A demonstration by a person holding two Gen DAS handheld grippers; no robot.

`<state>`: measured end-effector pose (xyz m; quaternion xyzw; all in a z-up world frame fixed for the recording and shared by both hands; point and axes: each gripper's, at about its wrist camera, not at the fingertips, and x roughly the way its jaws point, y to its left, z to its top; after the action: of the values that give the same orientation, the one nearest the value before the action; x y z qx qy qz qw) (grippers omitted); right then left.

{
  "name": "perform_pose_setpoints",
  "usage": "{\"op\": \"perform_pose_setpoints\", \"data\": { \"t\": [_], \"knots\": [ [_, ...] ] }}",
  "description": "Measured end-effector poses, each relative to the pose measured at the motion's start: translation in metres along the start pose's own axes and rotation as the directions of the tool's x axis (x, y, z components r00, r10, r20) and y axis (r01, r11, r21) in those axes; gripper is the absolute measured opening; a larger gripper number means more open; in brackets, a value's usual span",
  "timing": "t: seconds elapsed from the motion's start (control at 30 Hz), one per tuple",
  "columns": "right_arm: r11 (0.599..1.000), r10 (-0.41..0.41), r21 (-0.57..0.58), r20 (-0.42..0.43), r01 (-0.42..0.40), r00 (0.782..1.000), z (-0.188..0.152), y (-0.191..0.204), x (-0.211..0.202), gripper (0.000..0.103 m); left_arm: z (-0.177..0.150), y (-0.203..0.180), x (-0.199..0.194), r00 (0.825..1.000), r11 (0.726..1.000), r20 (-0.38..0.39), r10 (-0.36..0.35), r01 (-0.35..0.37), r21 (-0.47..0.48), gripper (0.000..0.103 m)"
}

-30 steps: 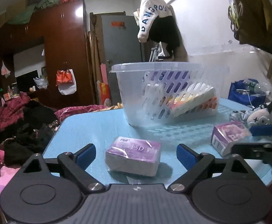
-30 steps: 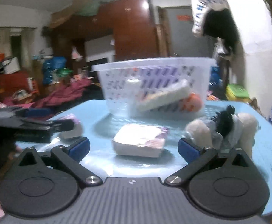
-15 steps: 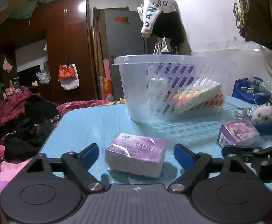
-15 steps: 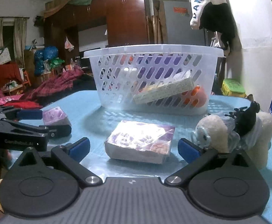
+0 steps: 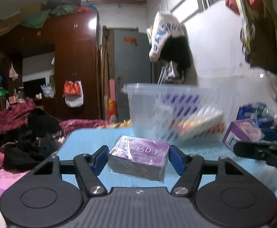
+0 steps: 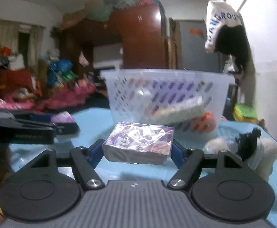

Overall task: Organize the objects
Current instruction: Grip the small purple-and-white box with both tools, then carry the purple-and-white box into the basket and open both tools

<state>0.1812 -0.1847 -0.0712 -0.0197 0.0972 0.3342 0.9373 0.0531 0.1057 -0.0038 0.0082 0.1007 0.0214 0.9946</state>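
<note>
My left gripper [image 5: 138, 156] is shut on a purple medicine box [image 5: 138, 157] with white lettering, held just above the blue table [image 5: 85, 140]. My right gripper [image 6: 137, 150] is shut on a second purple box [image 6: 138, 144] wrapped in shiny film. Each gripper with its box also shows in the other view: the right one in the left wrist view [image 5: 260, 148], the left one in the right wrist view [image 6: 49, 127]. A clear plastic basket [image 5: 144, 102] stands behind, holding a flat box and other items; it also shows in the right wrist view [image 6: 165, 76].
A white and black plush toy [image 6: 248, 148] lies on the table to the right of my right gripper. Clothes are piled on the floor [image 5: 24, 133] left of the table. A wardrobe [image 5: 75, 66] and a grey door [image 5: 130, 72] stand behind.
Both grippers have closed on their purple boxes, which were lying between open fingers before. Both boxes have risen slightly off the table, and both views are blurred by motion.
</note>
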Motion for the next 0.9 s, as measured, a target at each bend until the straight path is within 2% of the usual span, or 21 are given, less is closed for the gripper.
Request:
{"op": "perform_pose_setpoints", "data": {
  "t": [0.17,0.27,0.33,0.37,0.4,0.47,0.57,0.63,0.7,0.77,0.9],
  "knots": [
    [0.996,0.075,-0.047,0.12,-0.07,0.99,0.024,-0.005,-0.026,0.074,0.043,-0.017,-0.011,0.995,0.999,0.09,-0.047,0.045,0.029,0.071],
    [0.992,0.067,-0.12,0.187,-0.045,0.98,0.057,-0.016,-0.036,0.074,0.09,-0.029,0.0,0.989,0.996,0.12,-0.088,0.084,0.04,0.071],
    [0.994,0.043,-0.11,0.199,-0.021,0.979,0.088,-0.031,-0.033,0.074,0.125,-0.036,0.021,0.989,0.994,0.101,-0.107,0.106,0.024,0.071],
    [0.996,0.029,-0.088,0.19,-0.013,0.981,0.107,-0.042,-0.028,0.074,0.142,-0.038,0.038,0.992,0.994,0.067,-0.11,0.109,0.014,0.071],
    [0.998,0.016,-0.067,0.174,-0.005,0.985,0.121,-0.051,-0.021,0.074,0.153,-0.041,0.055,0.995,0.995,0.026,-0.1,0.1,0.002,0.071],
    [1.0,-0.006,-0.011,0.106,0.007,0.994,0.149,-0.071,0.0,0.074,0.17,-0.043,0.1,0.991,0.997,-0.112,-0.07,0.069,-0.015,0.071],
    [0.997,-0.007,0.075,-0.065,0.012,0.998,0.174,-0.098,0.045,0.074,0.175,-0.041,0.156,0.958,0.999,-0.284,-0.043,0.034,-0.037,0.071],
    [0.992,-0.013,0.12,-0.17,0.034,0.985,0.179,-0.112,0.073,0.074,0.172,-0.037,0.176,0.943,0.999,-0.331,-0.036,0.026,-0.036,0.071],
    [0.988,-0.007,0.149,-0.279,0.05,0.96,0.18,-0.123,0.098,0.074,0.166,-0.035,0.187,0.928,0.998,-0.368,-0.05,0.036,-0.043,0.071],
    [0.988,0.002,0.148,-0.332,0.05,0.943,0.176,-0.127,0.109,0.074,0.161,-0.035,0.189,0.92,0.996,-0.383,-0.083,0.073,-0.041,0.071],
    [0.989,0.049,0.151,-0.391,0.012,0.919,0.175,-0.128,0.121,0.074,0.157,-0.04,0.197,0.908,0.995,-0.406,-0.103,0.094,-0.041,0.071]
  ]
}}
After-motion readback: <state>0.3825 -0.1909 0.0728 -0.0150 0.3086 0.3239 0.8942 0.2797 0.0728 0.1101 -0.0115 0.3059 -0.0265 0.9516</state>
